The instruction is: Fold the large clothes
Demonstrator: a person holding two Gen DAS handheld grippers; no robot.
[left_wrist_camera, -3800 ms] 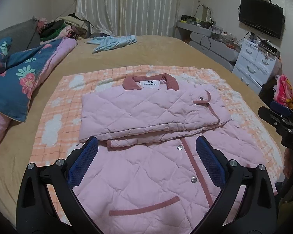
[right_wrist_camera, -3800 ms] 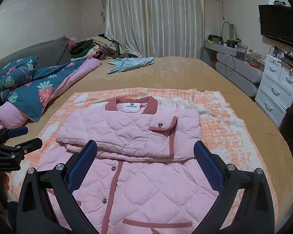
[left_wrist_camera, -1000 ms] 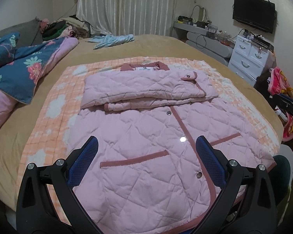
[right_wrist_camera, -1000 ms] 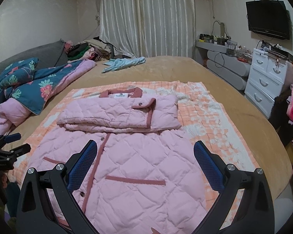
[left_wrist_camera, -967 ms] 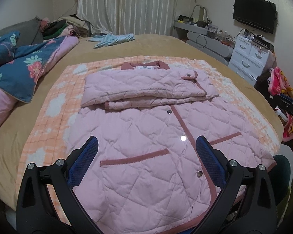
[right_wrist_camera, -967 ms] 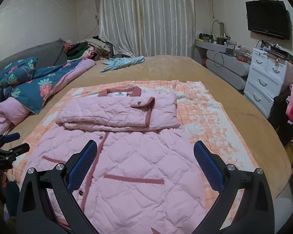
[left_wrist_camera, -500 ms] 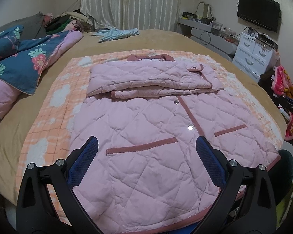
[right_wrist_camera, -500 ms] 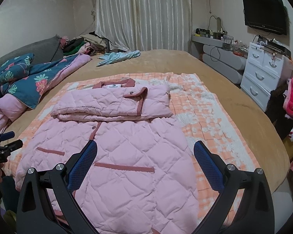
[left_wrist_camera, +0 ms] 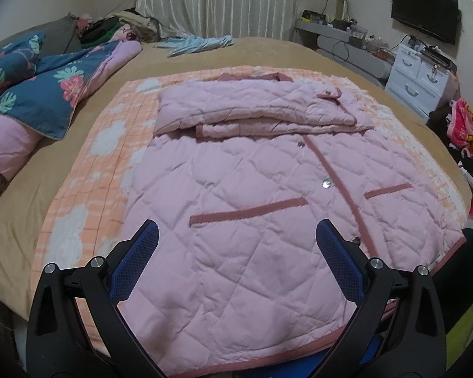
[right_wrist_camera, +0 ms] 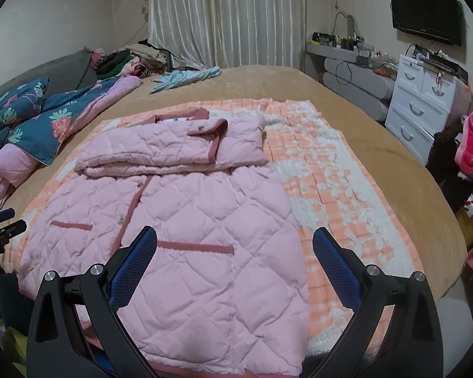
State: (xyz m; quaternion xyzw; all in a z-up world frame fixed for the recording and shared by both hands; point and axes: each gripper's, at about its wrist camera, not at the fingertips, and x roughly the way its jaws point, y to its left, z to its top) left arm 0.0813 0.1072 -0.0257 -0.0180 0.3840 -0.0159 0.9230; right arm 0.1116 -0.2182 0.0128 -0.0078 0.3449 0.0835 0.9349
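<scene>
1. The pink quilted jacket [left_wrist_camera: 252, 208] lies flat, front up, on an orange checked blanket [left_wrist_camera: 88, 195] on the bed [right_wrist_camera: 378, 145], its sleeves folded across the far chest.
2. The left gripper [left_wrist_camera: 236, 252] and the right gripper [right_wrist_camera: 234, 252] both hover spread wide above the near hem, holding nothing.
3. The padding looks soft, light and bulky; it will likely spring back, so the near hem corners seem the best places to grasp.
4. No containers show.

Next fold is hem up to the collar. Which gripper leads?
Neither alone, likely both. Left gripper hangs open over the jacket near the hem's left side, right gripper open over its right edge; each is nearest its own corner.
</scene>
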